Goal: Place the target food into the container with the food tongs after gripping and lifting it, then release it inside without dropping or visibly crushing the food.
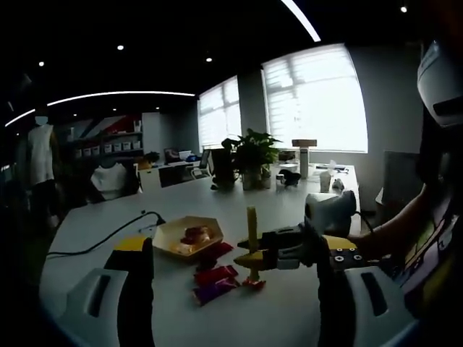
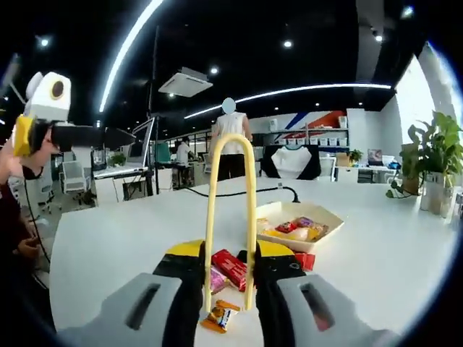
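Table layout, right gripper view
Tray (image 2: pixel 329 217) on table (image 2: pixel 108 246) at 1 o'clock from tongs (image 2: pixel 230 217); packets (image 2: pixel 233 268) between them.

Left claw (image 1: pixel 228 289) with grey moulded bodies, black jaws capped in yellow, right claw (image 2: pixel 228 289) of the same grey, black and yellow build, screw heads on its black plate, person's sleeve (image 1: pixel 427 249) striped, multicoloured

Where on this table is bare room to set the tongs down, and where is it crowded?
Bare tabletop lies left of the right gripper, toward the table's edge, and another stretch right of the tray, toward the potted plant. It is crowded around the snack packets by the tongs, and between them and the tray.
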A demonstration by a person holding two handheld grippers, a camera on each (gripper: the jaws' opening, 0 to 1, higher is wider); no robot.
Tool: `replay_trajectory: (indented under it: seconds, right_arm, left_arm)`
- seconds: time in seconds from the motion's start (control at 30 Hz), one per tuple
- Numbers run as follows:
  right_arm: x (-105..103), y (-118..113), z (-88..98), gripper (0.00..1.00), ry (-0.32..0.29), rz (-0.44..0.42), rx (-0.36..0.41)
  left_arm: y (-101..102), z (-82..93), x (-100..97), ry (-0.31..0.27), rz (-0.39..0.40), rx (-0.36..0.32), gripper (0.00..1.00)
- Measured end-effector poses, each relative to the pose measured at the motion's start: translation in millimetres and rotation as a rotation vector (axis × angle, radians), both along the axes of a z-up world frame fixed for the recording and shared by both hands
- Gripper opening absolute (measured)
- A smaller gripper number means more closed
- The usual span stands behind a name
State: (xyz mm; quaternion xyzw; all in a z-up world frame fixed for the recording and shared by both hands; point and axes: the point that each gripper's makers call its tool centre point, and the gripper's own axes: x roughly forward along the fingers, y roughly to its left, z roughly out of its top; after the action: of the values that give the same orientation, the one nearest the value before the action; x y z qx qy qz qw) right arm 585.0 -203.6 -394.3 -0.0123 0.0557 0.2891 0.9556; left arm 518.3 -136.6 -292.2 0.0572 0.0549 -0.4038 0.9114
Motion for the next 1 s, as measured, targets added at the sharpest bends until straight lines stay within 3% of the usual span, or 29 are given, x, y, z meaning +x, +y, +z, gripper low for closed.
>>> replay_trajectory:
  seconds: [0.17,0.2,0.23,0.27,0.4,0.5,0.6,0.8,0.9,1.0]
  right_arm:
    - [2,-6,-7.7,0.23,0.008,-0.109,0.025]
    - [3,-11,-10.0,0.23,-0.02,-0.152,-0.042]
    - [3,-10,-9.9,0.23,-0.031,-0.161,-0.034]
    - [2,-7,-12.3,0.23,-0.005,-0.166,0.004]
    - [3,-9,-12.7,0.23,0.002,-0.187,0.007]
    - [1,-3,-15.8,0.23,0.018,-0.181,0.027]
    - [-1,0,-19.1,0.23,0.009,-0.172,-0.003]
    - [5,-8,-22.3,0.22,0.011,-0.186,0.001]
    - [3,-5,-21.6,0.19,-0.031,-0.141,-0.023]
    - [2,-4,-21.9,0.17,-0.026,-0.102,-0.012]
  left_arm:
    - [2,5.1,-1.3,-0.008,0.002,0.002,0.99]
    - [3,5.0,-1.0,-0.009,0.004,0.006,0.99]
    - [4,5.0,-0.7,-0.009,0.008,0.007,0.99]
    - [5,5.7,-0.7,-0.009,0.008,0.003,0.99]
    - [7,5.5,-0.6,-0.005,0.013,-0.001,0.99]
    - [5,3.7,-0.6,0.0,0.006,0.0,0.99]
    - [5,3.7,0.2,-0.001,0.008,0.002,0.99]
    - [7,4.9,0.1,-0.001,0.014,-0.002,0.99]
    - [7,4.4,0.7,0.001,0.014,0.007,0.99]
    - [9,8.4,1.6,-0.01,0.019,0.005,0.99]
